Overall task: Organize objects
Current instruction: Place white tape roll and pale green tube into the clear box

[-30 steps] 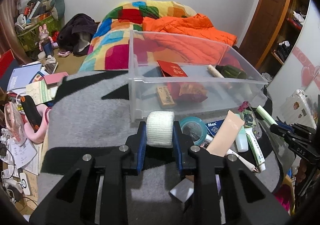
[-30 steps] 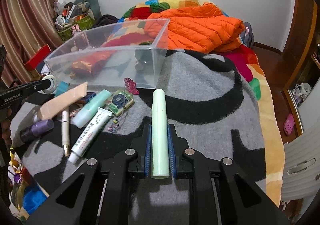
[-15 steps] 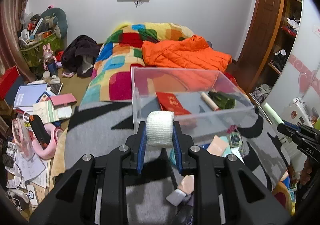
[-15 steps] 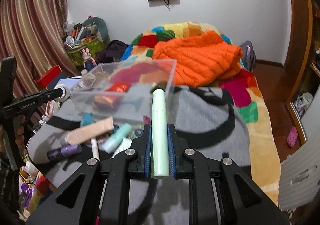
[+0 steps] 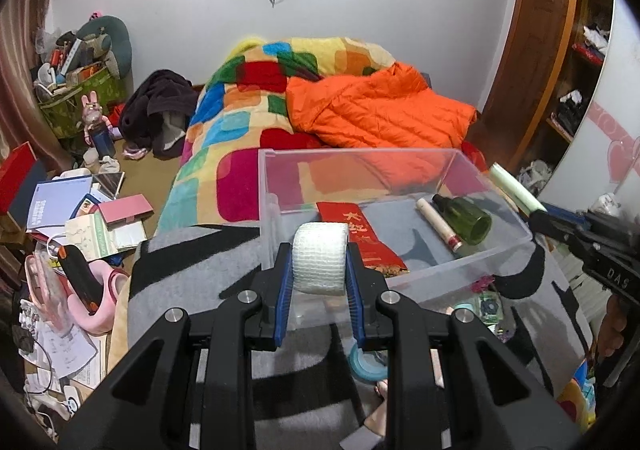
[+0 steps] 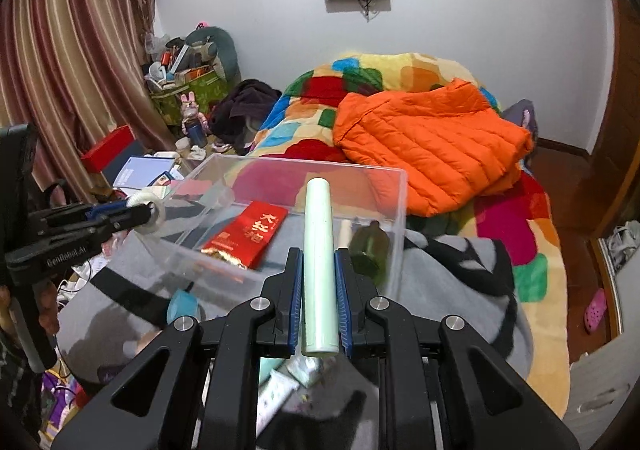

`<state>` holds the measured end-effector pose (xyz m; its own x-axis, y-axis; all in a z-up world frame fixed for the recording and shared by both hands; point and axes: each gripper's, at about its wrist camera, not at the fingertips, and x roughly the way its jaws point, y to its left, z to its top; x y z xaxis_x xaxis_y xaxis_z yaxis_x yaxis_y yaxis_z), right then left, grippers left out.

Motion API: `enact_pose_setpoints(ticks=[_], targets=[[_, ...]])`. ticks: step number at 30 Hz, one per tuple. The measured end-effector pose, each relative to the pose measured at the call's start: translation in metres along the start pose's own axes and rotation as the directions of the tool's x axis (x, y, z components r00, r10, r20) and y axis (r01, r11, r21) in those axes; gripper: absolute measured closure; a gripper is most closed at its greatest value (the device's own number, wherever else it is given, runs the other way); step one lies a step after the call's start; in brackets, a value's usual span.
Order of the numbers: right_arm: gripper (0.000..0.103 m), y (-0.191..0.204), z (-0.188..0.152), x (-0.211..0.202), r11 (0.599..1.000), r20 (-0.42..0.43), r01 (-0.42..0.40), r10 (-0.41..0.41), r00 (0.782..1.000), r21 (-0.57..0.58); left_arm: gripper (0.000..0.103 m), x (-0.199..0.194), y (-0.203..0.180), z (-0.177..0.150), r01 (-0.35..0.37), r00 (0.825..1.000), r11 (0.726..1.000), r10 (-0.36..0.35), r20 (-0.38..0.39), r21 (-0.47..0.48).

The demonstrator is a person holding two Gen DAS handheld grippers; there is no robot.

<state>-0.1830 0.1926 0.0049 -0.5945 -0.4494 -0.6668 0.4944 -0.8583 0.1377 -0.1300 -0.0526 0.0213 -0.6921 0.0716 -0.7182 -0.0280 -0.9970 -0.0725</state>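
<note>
1. Seen only from the left wrist: wooden door [image 5: 532,62] and shelves beyond the clear bin [image 5: 400,274], blue tape ring [image 5: 366,364] on the grey blanket [image 5: 192,274] under the left tool [image 5: 319,270].
2. Seen only from the right wrist: striped curtain [image 6: 68,62] left of the bin [image 6: 396,218], pink slipper [image 6: 595,310] on the floor far right, tubes [image 6: 276,390] below the right tool [image 6: 319,302].
3. Left tool clamped on a white gauze roll [image 5: 320,258], pads pressing both flat ends; roll held at the bin's near wall, above the rim, axis crosswise between the fingers.
4. Right tool closed tight on a pale green tube [image 6: 319,262], gripped near its rear end; tube lies lengthwise along the fingers, pointing forward over the bin's near rim.
5. Inside the bin: red packet [image 5: 360,242], green bottle [image 5: 464,216] on its side, cream stick [image 5: 438,224] beside the bottle.
6. Orange jacket [image 6: 432,142] on the patchwork bed behind the bin.
</note>
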Motion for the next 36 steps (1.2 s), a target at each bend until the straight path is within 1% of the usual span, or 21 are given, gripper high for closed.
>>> enact_pose_setpoints(ticks=[3,7,12,15,18,21,26,29,31,32,34,36], targets=[[0.089,0.001,0.009,0.016,1.000,-0.025,-0.016,0.016,1.000,-0.008,0.079,0.013,0.001,0.003,-0.012,0.999,1.000,0.013,-0.036,0.013],[0.089,0.004,0.021,0.043,0.999,-0.072,-0.021,0.019,0.997,-0.032,0.079,0.029,0.003,0.010,-0.006,0.997,1.000,0.008,-0.078,0.021],[0.089,0.004,0.029,0.067,0.999,-0.109,-0.024,0.021,0.994,-0.028,0.079,0.042,-0.001,0.013,-0.034,0.995,0.999,0.038,-0.091,0.041],[0.089,0.005,0.032,0.081,0.999,-0.140,-0.035,0.031,0.990,-0.027,0.079,0.050,-0.004,0.013,-0.036,0.993,0.998,0.042,-0.108,0.051],[0.089,0.009,0.031,0.095,0.999,-0.177,-0.030,0.022,0.984,-0.042,0.079,0.059,-0.005,0.013,-0.041,0.990,0.997,0.049,-0.129,0.058],[0.089,0.011,0.028,0.105,0.998,-0.203,-0.022,0.010,0.979,-0.055,0.079,0.061,-0.005,0.013,-0.049,0.990,0.997,0.057,-0.126,0.065],[0.089,0.014,0.023,0.113,0.998,-0.235,-0.029,0.013,0.972,-0.061,0.078,0.058,-0.003,0.012,-0.032,0.991,0.998,0.039,-0.131,0.057],[0.089,0.016,0.021,0.111,0.997,-0.236,-0.022,0.004,0.972,-0.073,0.078,0.052,-0.003,0.010,-0.016,0.991,0.999,0.023,-0.129,0.050],[0.089,0.017,0.021,0.108,0.997,-0.239,-0.027,0.008,0.971,-0.077,0.077,0.046,-0.004,0.009,-0.011,0.993,0.998,0.017,-0.121,0.055],[0.089,0.017,0.021,0.106,0.997,-0.235,-0.029,0.010,0.972,-0.077,0.074,0.042,-0.006,0.007,-0.007,0.993,0.998,0.014,-0.114,0.060],[0.089,0.018,0.021,0.099,0.996,-0.225,-0.024,0.004,0.974,-0.087,0.067,0.035,-0.008,0.006,-0.004,0.995,0.998,0.011,-0.103,0.066],[0.089,0.021,0.022,0.089,0.995,-0.206,-0.020,-0.001,0.978,-0.102,0.058,0.025,-0.009,0.003,-0.002,0.997,0.998,0.007,-0.083,0.066]])
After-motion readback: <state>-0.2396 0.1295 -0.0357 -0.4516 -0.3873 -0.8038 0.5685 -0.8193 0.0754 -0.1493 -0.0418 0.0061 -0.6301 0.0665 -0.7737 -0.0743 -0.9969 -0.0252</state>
